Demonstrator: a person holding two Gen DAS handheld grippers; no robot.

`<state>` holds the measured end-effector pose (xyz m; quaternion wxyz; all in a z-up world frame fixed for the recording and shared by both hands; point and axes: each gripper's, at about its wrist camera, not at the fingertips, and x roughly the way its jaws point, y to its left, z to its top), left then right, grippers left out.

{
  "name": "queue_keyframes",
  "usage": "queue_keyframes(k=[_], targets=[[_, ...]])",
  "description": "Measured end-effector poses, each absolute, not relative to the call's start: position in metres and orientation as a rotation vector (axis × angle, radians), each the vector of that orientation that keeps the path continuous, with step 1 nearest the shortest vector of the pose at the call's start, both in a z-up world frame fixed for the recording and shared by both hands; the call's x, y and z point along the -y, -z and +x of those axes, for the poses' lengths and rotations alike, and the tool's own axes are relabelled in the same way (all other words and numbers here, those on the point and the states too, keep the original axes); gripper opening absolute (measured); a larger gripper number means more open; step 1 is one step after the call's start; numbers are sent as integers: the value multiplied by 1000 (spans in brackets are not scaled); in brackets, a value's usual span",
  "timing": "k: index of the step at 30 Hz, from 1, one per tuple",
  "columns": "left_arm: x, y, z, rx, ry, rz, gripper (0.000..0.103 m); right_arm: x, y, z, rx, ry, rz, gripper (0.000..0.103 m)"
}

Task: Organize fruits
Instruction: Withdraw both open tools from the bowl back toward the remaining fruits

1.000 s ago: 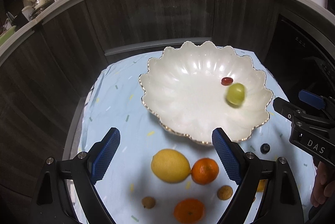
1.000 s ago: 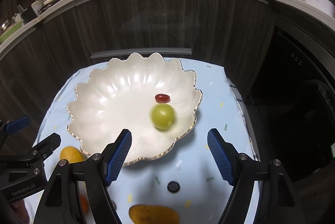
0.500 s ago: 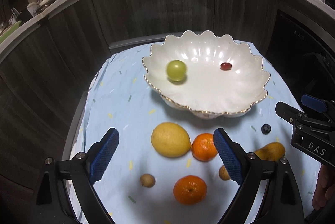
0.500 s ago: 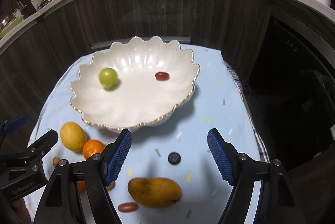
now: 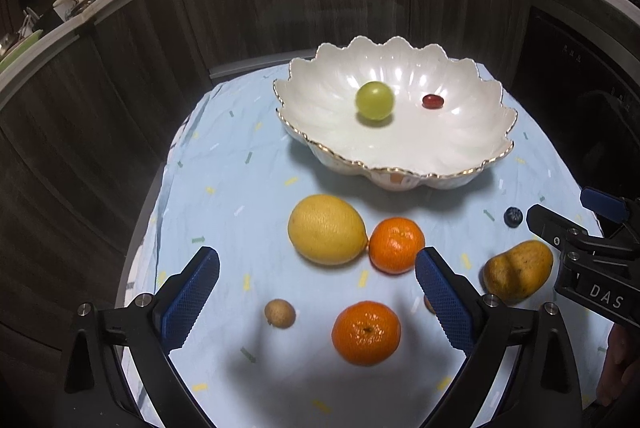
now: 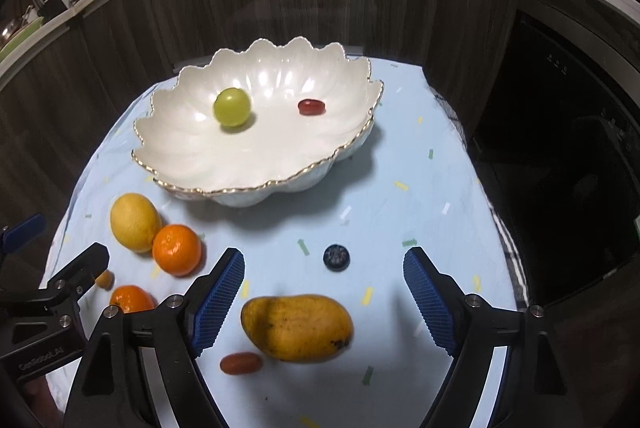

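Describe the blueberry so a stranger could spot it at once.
Start at the white scalloped bowl on the pale blue cloth. In front of it, beyond the mango, lies the blueberry: alone, the only dark blue fruit, far smaller than any citrus.

Two oranges [image 5: 396,245] [image 5: 366,333], one lemon [image 5: 327,229], one mango [image 6: 296,327], one bowl [image 6: 192,164]

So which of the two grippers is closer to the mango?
Right. The right gripper hangs open just above the mango; the left gripper is off to its side, over the oranges.
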<state>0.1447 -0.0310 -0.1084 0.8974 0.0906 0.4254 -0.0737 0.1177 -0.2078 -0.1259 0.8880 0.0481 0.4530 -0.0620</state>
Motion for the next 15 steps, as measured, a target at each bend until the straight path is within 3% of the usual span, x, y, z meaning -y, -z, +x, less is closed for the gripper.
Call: queue_keyframes(k=[15], targets=[[28,125,138,-922,155,181,101,200,139,113,-988,92,87,84]])
